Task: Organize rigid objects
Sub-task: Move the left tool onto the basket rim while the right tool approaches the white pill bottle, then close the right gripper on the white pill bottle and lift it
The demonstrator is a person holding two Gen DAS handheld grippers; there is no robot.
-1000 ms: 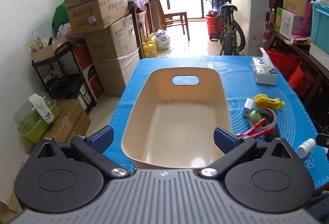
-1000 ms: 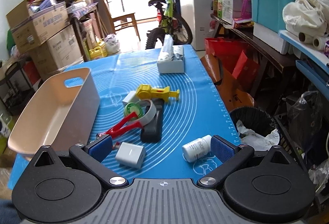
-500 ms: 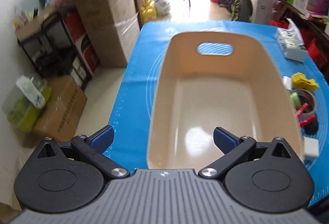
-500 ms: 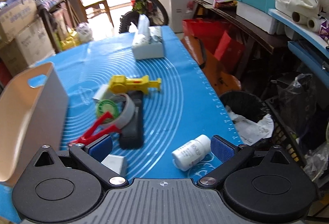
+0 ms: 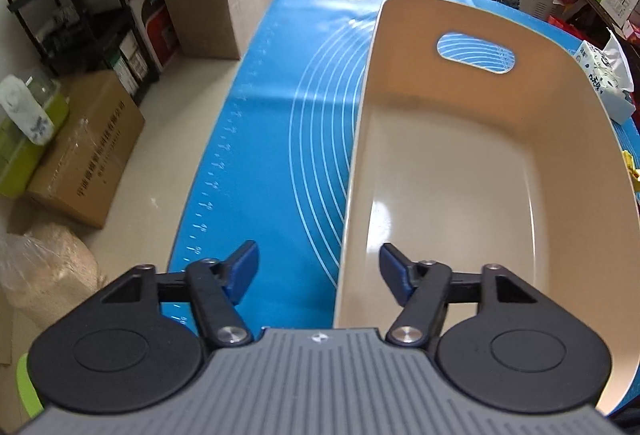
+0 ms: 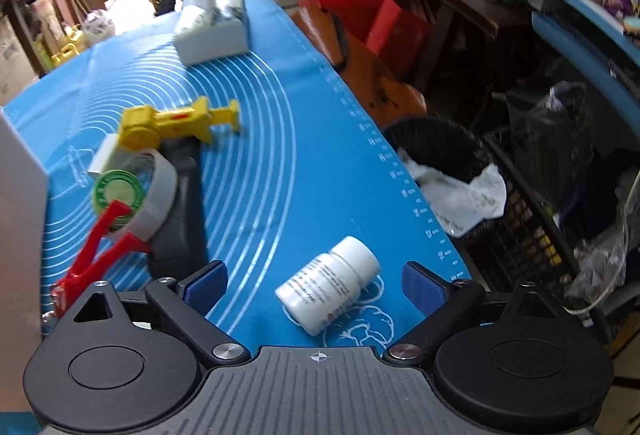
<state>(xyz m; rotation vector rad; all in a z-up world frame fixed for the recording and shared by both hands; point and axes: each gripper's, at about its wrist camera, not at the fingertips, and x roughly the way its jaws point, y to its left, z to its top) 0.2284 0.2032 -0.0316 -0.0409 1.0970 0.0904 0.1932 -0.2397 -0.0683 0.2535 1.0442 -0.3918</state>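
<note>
Approach is the step in hand; left gripper (image 5: 319, 269), jaws just closing yet gripping nothing, straddles the left wall of the empty beige plastic bin (image 5: 352, 171); right gripper (image 6: 316, 285), also just narrowing but open, brackets the white plastic pill bottle (image 6: 328, 285) lying on the blue silicone mat (image 6: 304, 139); next likely calls for lowering and pinching that bottle.
</note>
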